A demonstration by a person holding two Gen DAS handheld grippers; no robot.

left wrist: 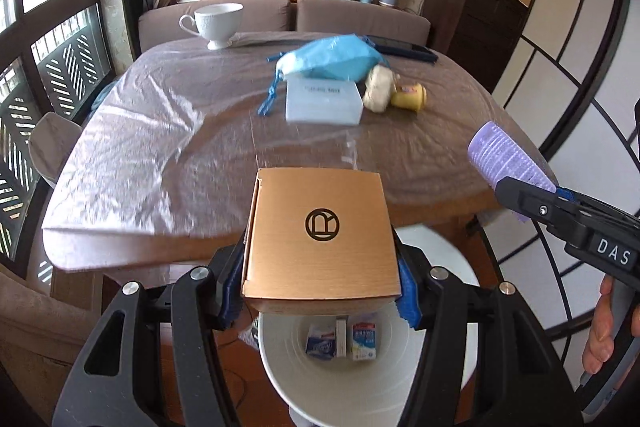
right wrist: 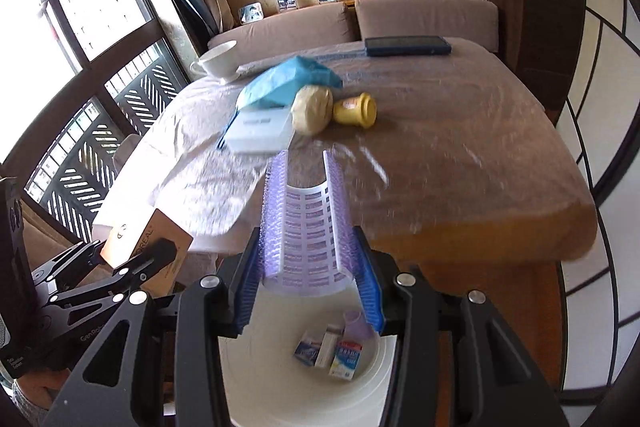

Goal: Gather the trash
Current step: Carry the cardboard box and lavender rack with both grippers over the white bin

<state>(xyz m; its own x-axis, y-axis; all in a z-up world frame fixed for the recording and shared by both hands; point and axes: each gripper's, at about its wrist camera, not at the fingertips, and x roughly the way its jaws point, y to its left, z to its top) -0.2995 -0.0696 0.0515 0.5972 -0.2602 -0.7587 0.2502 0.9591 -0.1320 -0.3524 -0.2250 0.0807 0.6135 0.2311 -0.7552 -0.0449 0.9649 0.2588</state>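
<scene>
My left gripper [left wrist: 320,287] is shut on a copper-coloured cardboard box [left wrist: 320,235] and holds it over a white bin [left wrist: 288,379] off the table's near edge. The box also shows in the right wrist view [right wrist: 136,239]. My right gripper [right wrist: 308,291] is shut on a purple and white ridged plastic piece [right wrist: 308,223], also held above the bin [right wrist: 256,379]. It shows in the left wrist view [left wrist: 504,155] at the right. Small packets [left wrist: 340,341] lie in the bin's bottom.
The table [left wrist: 160,147] has a plastic cover. On it lie a blue bag [left wrist: 332,57], a white box [left wrist: 324,101], a beige lump [left wrist: 378,87], a yellow cup on its side [left wrist: 410,97], a white teacup [left wrist: 214,23] and a dark flat case [right wrist: 408,46].
</scene>
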